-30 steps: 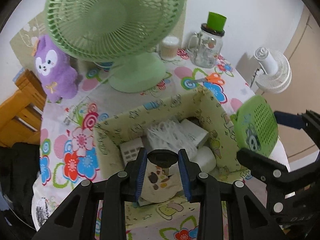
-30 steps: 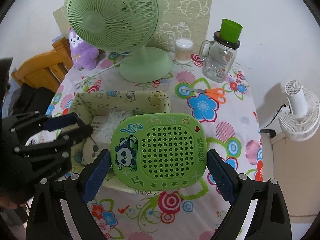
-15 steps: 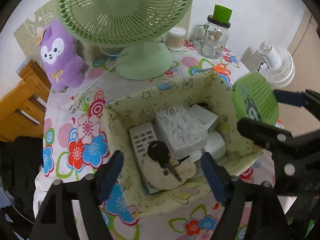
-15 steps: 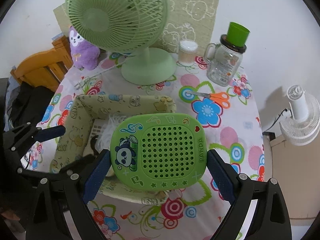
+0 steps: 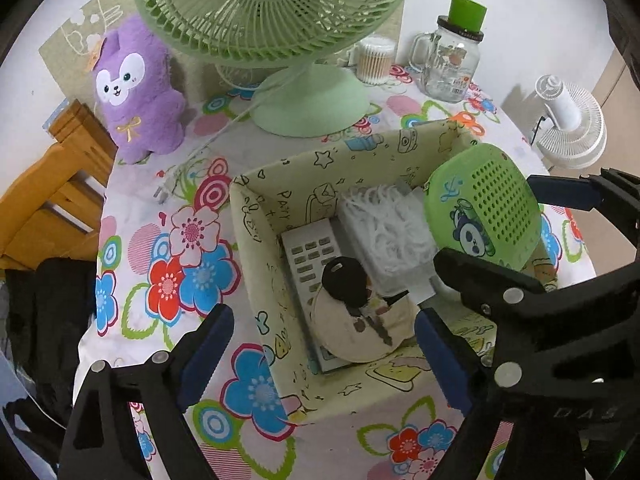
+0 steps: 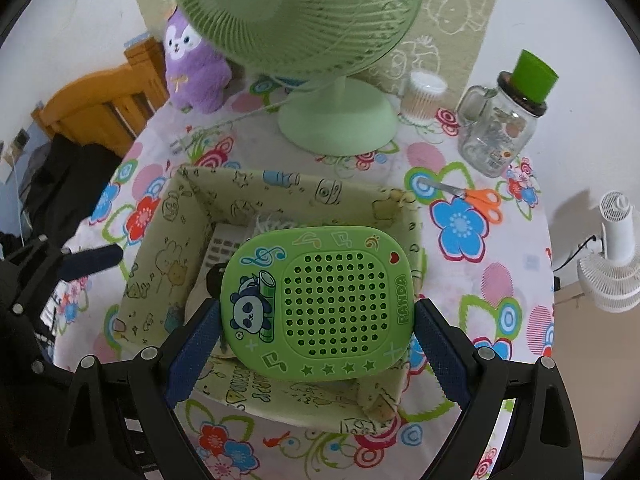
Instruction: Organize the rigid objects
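A cartoon-print fabric box [image 5: 256, 216] sits on the flowered tablecloth. In it lie a white keypad remote [image 5: 308, 248], a clear case of white strands [image 5: 392, 232], and a black-headed key [image 5: 344, 280] on a round cream disc [image 5: 360, 332]. Above the box's near side, my left gripper [image 5: 322, 354] is opening its jaws. The key and disc lie below between them, untouched by the pads. My right gripper [image 6: 316, 344] is shut on a green perforated panda case [image 6: 320, 300] and holds it over the box's right half [image 6: 168, 248].
A green table fan [image 5: 280, 20] stands behind the box, with a purple plush [image 5: 136, 92] to its left. A cotton-swab tub [image 5: 374, 60] and a glass jar with a green lid [image 5: 452, 64] stand to its right. Orange scissors [image 6: 480, 200] lie right of the box. A wooden chair [image 5: 52, 200] is beyond the left edge.
My left gripper let go of the key and disc, which now lie in the box, and its jaws spread wide. My right gripper carried the green case leftward over the box.
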Action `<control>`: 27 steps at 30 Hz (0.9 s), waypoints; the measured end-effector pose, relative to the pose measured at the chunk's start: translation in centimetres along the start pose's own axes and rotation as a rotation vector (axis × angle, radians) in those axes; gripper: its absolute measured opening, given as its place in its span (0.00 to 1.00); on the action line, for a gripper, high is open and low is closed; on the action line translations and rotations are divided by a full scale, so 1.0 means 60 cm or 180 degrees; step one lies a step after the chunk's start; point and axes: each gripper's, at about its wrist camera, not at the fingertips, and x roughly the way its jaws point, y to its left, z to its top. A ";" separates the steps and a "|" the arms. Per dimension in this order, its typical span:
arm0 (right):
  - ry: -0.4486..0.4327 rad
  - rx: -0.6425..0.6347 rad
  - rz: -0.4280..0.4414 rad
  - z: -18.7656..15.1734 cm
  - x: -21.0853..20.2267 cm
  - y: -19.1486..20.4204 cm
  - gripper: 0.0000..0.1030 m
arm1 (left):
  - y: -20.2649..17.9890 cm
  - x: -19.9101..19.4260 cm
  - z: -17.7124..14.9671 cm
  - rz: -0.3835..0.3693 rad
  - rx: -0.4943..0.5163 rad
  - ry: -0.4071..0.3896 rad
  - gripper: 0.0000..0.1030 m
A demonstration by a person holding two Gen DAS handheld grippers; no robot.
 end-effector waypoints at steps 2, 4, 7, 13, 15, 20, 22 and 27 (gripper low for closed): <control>0.0036 0.0007 0.0004 0.000 0.006 0.001 0.92 | 0.001 0.005 -0.001 0.0008 0.0006 0.0030 0.91; 0.0074 0.0021 0.0013 -0.001 0.012 0.002 0.92 | 0.003 0.009 -0.002 0.0017 0.0005 0.0052 0.91; 0.0123 0.0049 0.0019 -0.002 0.020 0.003 0.93 | 0.005 0.014 -0.003 0.0016 -0.0001 0.0087 0.91; 0.0111 0.0058 -0.0036 -0.007 0.022 0.004 0.93 | 0.005 0.018 -0.005 0.0004 -0.0005 0.0132 0.91; 0.0113 0.0039 -0.0039 -0.009 0.022 0.006 0.93 | 0.004 0.018 -0.008 0.0011 0.0003 0.0142 0.91; 0.0140 0.0069 0.0031 -0.015 0.019 0.004 0.94 | 0.004 0.013 -0.015 0.0004 -0.0033 0.0152 0.92; 0.0132 0.0106 0.0039 -0.019 0.014 0.002 0.94 | 0.004 0.007 -0.017 0.0005 -0.0075 0.0144 0.92; 0.0073 0.0151 0.0030 -0.031 -0.006 -0.004 0.94 | -0.001 -0.010 -0.022 0.0011 -0.0105 0.0094 0.93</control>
